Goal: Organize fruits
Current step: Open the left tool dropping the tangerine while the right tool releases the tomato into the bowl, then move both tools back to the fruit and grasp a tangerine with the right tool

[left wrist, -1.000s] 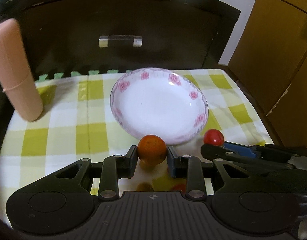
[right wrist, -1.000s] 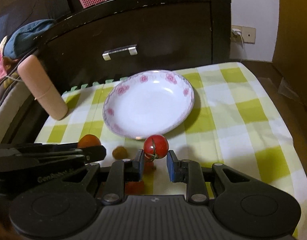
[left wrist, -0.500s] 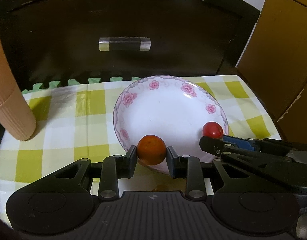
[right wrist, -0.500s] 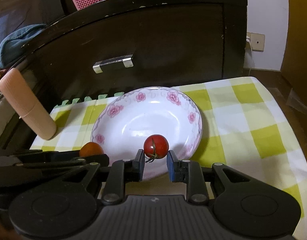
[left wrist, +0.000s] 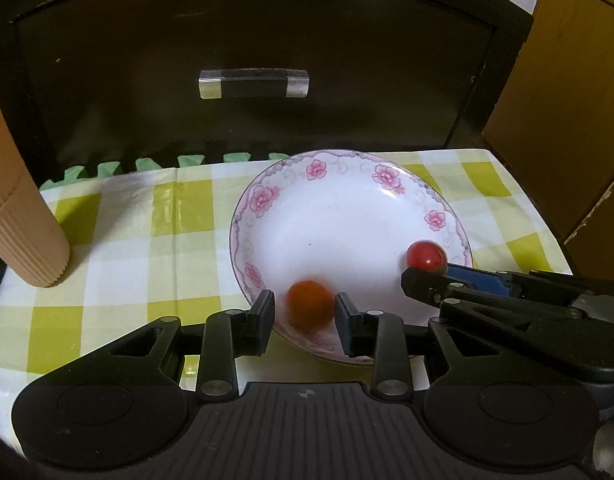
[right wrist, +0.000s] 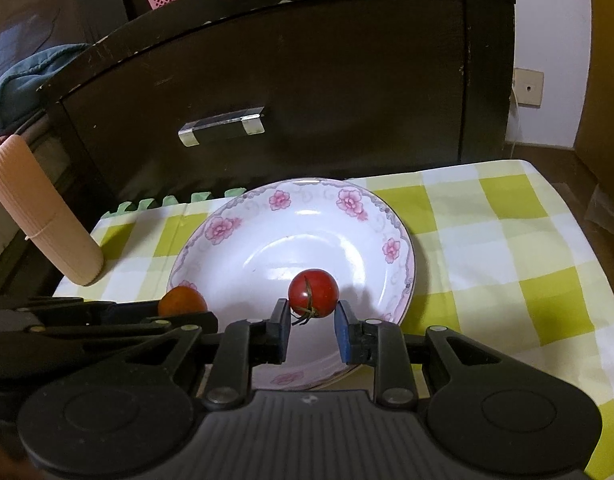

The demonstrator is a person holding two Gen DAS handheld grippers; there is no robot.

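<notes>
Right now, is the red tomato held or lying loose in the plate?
Held: the tomato sits pinched between the right gripper's fingers, both touching its sides, over the plate.

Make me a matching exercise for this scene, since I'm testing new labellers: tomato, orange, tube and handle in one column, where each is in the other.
Things
1. tomato
2. orange
3. tube
4. handle

Places
a. on the dark drawer
b. held in the right gripper
c. on the cloth, left of the plate
d. blurred, over the plate's near side

Pairs: 1-b, 2-d, 3-c, 4-a
</notes>
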